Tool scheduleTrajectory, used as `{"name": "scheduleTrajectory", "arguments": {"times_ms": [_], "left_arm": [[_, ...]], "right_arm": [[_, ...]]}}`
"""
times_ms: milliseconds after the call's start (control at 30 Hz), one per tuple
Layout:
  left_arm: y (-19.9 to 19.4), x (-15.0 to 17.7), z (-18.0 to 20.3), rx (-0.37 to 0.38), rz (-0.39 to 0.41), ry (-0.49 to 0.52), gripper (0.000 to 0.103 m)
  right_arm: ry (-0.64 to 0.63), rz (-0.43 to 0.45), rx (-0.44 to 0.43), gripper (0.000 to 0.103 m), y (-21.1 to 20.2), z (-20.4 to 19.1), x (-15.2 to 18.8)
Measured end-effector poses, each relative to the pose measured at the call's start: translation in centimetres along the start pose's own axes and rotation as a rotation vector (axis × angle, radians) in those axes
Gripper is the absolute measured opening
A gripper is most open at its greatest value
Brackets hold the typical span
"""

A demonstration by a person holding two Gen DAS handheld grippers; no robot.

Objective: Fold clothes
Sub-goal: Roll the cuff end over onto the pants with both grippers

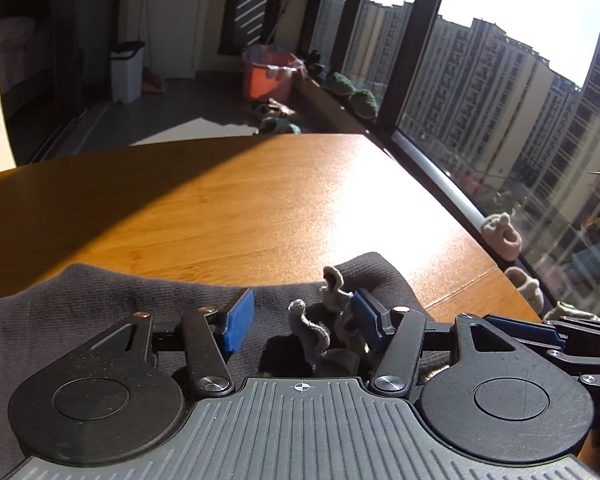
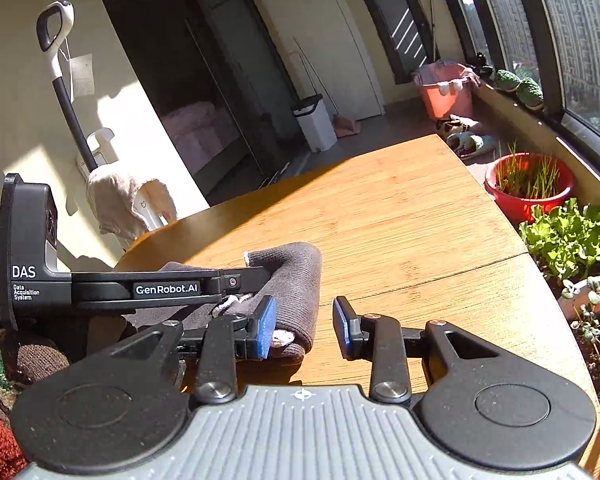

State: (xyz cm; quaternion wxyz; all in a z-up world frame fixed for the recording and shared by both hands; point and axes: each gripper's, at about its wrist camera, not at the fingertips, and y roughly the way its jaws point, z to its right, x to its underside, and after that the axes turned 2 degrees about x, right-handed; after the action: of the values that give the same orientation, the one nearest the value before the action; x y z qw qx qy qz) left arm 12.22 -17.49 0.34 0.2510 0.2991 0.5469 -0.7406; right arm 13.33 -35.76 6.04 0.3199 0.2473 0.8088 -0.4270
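Left gripper (image 1: 300, 320): jaws spread wide over the garment, blue pads well apart; ruffled pale-grey trim stands up between them, touching the right-hand pad, not clamped.
Right gripper (image 2: 305, 328): jaws parted, nothing between them but bare table; left-hand pad lies just beside the rolled end of the cloth.
Grey knit garment (image 1: 100, 304): dark grey ribbed knit, lying at the near edge of the wooden table (image 1: 284, 200), partly bunched under the left gripper; one end rolled over into a thick fold in the right wrist view (image 2: 300, 276).
Trim (image 1: 312, 328): lighter grey, curled and frilly, standing proud of the dark fabric.
Handling, judged: light, soft, limp; no stiffness to hold a crease, likely to sag and drag once lifted. Knit surface grippy rather than slick; not fragile, though the frill could snag.
Hold points, judged: doubled edge or rolled end, both layers pinched together; single-layer centre best avoided.
Surroundings: sunlit table, window close alongside, potted greens (image 2: 564, 236) beyond the table's right edge.
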Motion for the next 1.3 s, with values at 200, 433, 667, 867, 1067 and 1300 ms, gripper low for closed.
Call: {"name": "scheduleTrajectory", "arguments": {"times_ms": [200,433,667,867,1067,1300], "left_arm": [[-0.3,0.4,-0.8,0.014,-0.004,-0.024,0.06],[-1.4,0.2,-2.8,0.073,-0.001,-0.149,0.059],[-2.7,0.6,-2.9,0.288,-0.012,-0.274,0.05],[0.2,1.8,-3.9,0.333,-0.072,-0.379,0.036],[1.2,2.2,-5.7,0.368,-0.071,-0.462,0.029],[-2.0,0.7,-5.2,0.291,0.018,-0.373,0.069]], "right_arm": [[0.124,-0.022,-0.029,0.05,3.2,0.3,0.9],[-0.08,-0.03,0.041,0.041,3.0,-2.8,1.7],[-0.148,-0.003,0.078,0.041,2.8,-3.9,2.1],[-0.076,0.001,0.043,0.044,2.0,-2.9,1.9],[0.164,-0.028,-0.058,0.048,2.6,-0.1,1.9],[-0.458,0.046,0.215,0.037,2.8,-8.8,2.9]]}}
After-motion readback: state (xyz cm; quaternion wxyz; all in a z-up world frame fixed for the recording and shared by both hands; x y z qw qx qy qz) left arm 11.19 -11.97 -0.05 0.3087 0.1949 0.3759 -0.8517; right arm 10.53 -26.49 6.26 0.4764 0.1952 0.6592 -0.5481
